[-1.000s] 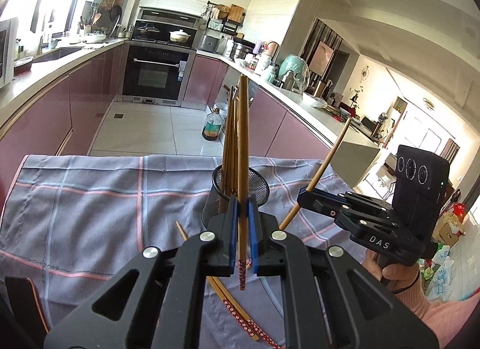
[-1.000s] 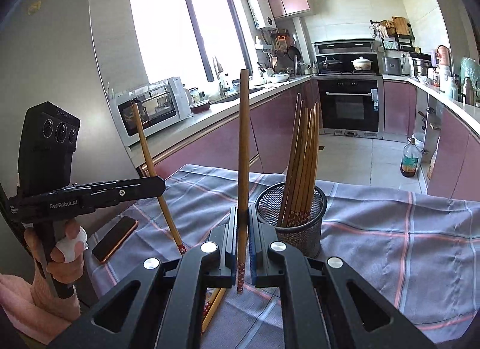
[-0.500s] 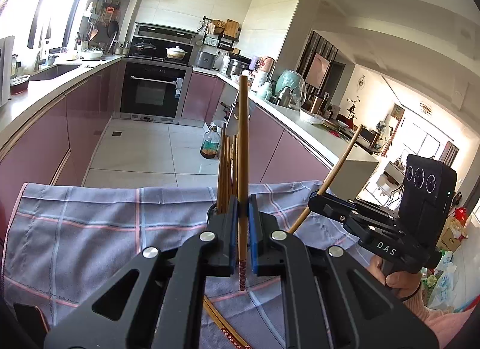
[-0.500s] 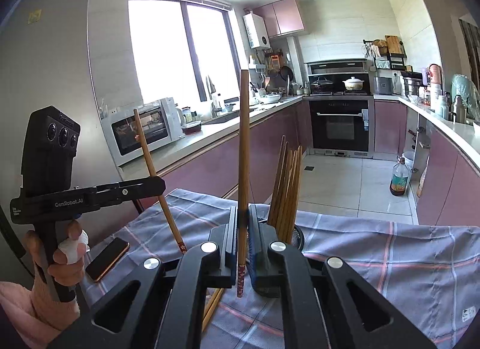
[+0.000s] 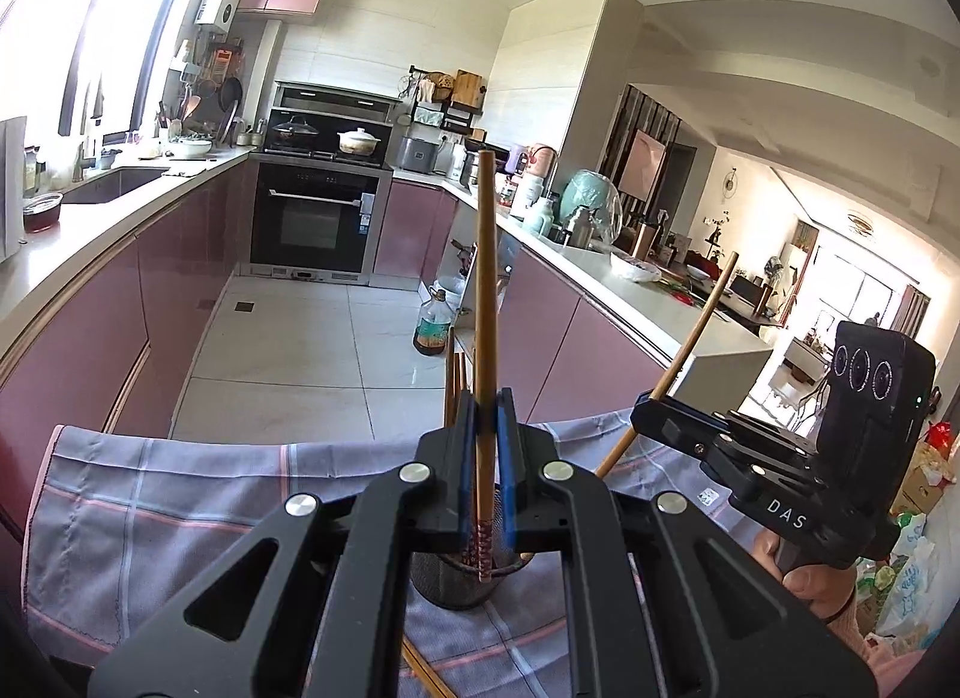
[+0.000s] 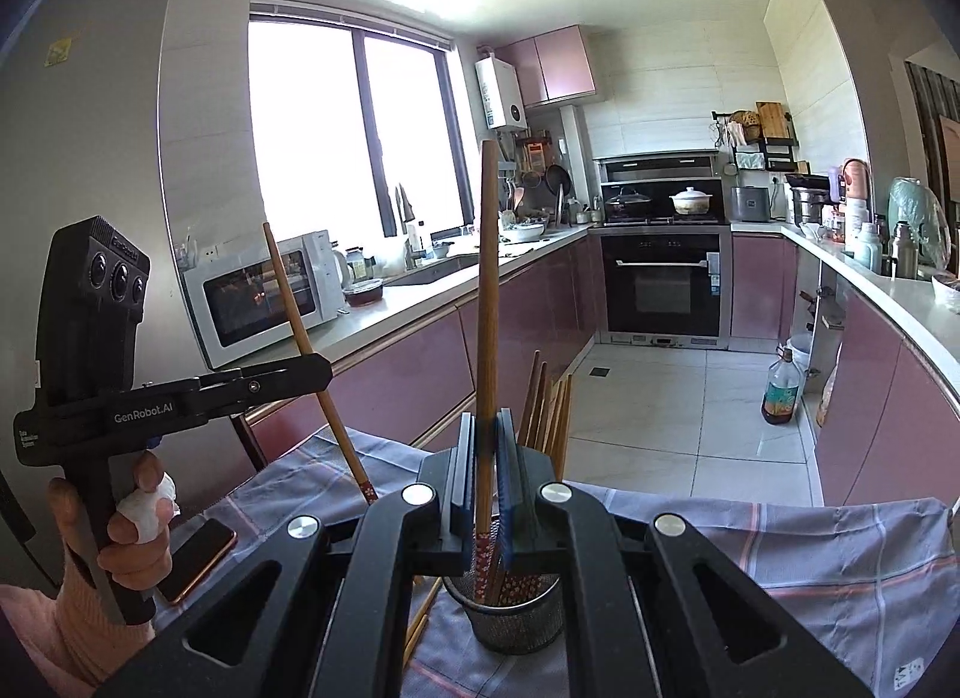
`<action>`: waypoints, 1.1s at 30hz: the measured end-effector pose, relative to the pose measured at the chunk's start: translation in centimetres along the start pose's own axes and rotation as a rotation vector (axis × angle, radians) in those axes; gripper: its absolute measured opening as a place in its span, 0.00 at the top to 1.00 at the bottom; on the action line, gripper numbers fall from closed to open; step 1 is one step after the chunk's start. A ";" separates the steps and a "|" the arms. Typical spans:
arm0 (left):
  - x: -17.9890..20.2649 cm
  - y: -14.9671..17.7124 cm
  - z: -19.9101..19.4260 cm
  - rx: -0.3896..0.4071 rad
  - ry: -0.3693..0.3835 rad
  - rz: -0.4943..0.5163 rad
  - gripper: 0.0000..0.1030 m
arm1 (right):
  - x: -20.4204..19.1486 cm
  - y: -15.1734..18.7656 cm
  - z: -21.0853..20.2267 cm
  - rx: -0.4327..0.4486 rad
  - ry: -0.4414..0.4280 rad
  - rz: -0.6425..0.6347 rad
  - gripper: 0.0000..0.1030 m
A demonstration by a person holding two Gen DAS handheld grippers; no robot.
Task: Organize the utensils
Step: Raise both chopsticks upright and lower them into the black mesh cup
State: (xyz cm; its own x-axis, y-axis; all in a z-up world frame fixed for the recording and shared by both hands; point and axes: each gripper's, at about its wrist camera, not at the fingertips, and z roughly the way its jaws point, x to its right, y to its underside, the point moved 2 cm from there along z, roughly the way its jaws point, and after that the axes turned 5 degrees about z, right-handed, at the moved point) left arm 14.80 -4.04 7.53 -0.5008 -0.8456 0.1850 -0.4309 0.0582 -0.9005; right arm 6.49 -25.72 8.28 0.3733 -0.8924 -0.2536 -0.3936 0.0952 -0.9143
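Observation:
My left gripper point(image 5: 485, 446) is shut on an upright wooden chopstick point(image 5: 485, 302); its patterned lower tip hangs just over the black mesh cup point(image 5: 444, 584). My right gripper point(image 6: 485, 458) is shut on another upright chopstick point(image 6: 487, 290), its lower end inside the mesh cup point(image 6: 516, 620), which holds several chopsticks point(image 6: 549, 404). Each gripper shows in the other's view: the right one point(image 5: 654, 416) and the left one point(image 6: 312, 365), each with its chopstick slanted. Loose chopsticks point(image 6: 420, 620) lie on the cloth by the cup.
A grey checked cloth point(image 5: 150, 494) covers the table. A phone point(image 6: 198, 560) lies on it at the left in the right wrist view. Beyond the table edge are the kitchen floor, pink cabinets and an oil bottle point(image 5: 431, 326).
Both grippers have risen and moved over the mesh cup, still holding their chopsticks upright. The cup now sits low beneath the jaws, with the chopstick tips at or inside its rim.

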 end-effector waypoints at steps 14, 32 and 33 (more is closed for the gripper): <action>0.7 0.6 4.5 -0.056 -0.060 0.019 0.93 | 1.6 1.1 3.3 -0.054 0.048 0.019 0.95; 0.2 2.4 10.5 -0.223 -0.093 0.087 0.92 | 2.6 3.5 6.6 -0.205 0.090 0.018 0.95; 0.1 2.5 10.8 -0.231 -0.094 0.090 0.92 | 2.6 3.6 6.7 -0.210 0.092 0.019 0.95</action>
State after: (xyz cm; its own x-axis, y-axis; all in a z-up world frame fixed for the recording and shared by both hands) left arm 21.77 -9.75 1.06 -0.4779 -0.8763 0.0612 -0.5532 0.2461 -0.7959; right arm 11.66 -24.70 2.18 0.2893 -0.9287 -0.2318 -0.5698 0.0275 -0.8213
